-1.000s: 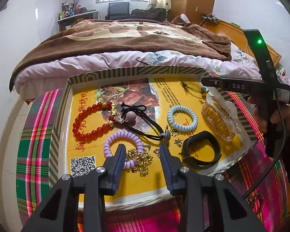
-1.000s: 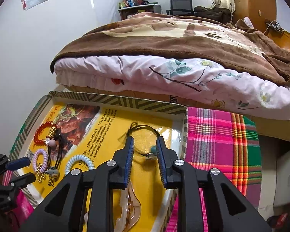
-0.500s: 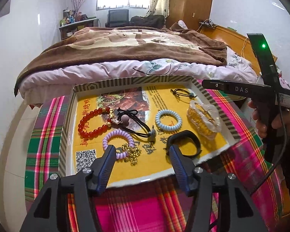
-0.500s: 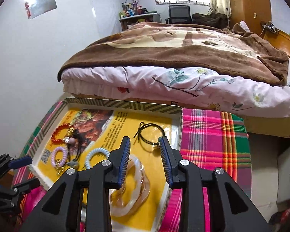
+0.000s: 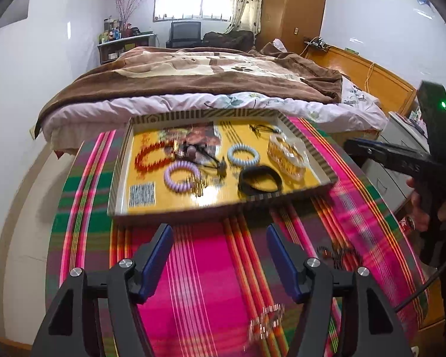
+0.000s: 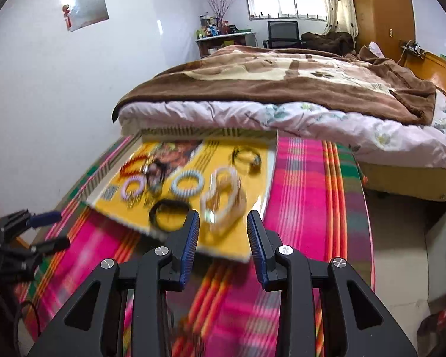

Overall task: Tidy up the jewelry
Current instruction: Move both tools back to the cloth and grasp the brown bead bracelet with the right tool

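In a bedroom, on the plaid-clothed counter (image 5: 193, 267), both tongs, left (image 5: 218, 257) and right (image 6: 223, 239), hung spread and empty; a loose silver bracelet (image 5: 266, 321) lay below the left, short of the tray (image 5: 119, 178), best approached slowly.

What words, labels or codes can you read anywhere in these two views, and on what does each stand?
"DAS": faint, on the right tool's black body, left wrist view.
QR code on the tray floor: blurred, unreadable.
Print on the tray's yellow sheet: blurred, unreadable.
Red sign on the wall: too small.
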Motion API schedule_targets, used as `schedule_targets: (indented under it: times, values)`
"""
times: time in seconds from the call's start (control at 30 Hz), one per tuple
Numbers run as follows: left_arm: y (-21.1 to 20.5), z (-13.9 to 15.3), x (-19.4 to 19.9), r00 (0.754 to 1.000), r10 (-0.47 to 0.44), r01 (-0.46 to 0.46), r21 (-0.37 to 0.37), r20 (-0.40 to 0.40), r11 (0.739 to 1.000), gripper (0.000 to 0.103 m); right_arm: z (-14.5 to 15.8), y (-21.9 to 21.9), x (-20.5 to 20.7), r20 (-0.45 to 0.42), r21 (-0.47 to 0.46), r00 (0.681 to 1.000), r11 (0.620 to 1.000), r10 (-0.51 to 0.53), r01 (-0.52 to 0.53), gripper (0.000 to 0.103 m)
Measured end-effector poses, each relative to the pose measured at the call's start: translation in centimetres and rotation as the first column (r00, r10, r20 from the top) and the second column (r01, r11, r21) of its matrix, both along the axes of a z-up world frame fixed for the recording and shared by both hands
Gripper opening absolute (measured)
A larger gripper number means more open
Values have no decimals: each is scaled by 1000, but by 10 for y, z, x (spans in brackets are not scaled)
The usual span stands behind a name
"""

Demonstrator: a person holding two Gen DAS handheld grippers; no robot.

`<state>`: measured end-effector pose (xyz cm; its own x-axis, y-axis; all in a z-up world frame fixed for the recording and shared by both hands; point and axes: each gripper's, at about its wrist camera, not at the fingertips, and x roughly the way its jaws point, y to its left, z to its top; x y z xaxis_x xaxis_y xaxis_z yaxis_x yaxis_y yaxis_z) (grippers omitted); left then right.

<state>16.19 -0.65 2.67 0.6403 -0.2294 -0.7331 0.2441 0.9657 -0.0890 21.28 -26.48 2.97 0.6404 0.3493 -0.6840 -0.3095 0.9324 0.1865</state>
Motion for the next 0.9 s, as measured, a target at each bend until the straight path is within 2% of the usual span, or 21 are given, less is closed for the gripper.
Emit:
schedule_targets:
  times: [0.27,0.57,0.77,0.9]
  values:
    - [18,-19,-40,999,25,-26,-21,-30,999,65,-30,2,-63,-45,-35,999,999,26,-28,35]
    - [28,-29,-61,998,46,-48,-38,-43,998,66,-58,50,-95,-110,-71,990,993,86,-94,34]
    - [32,-33,-65,998,45,-47,-49,-52,998,66,-72,64,-90,-147,-125,989,992,2,-21,35]
    - [34,-35,-65,997,47,-50,-55,-57,997,66,-74,68,-85,-125,-143,991,989,-53,34,35]
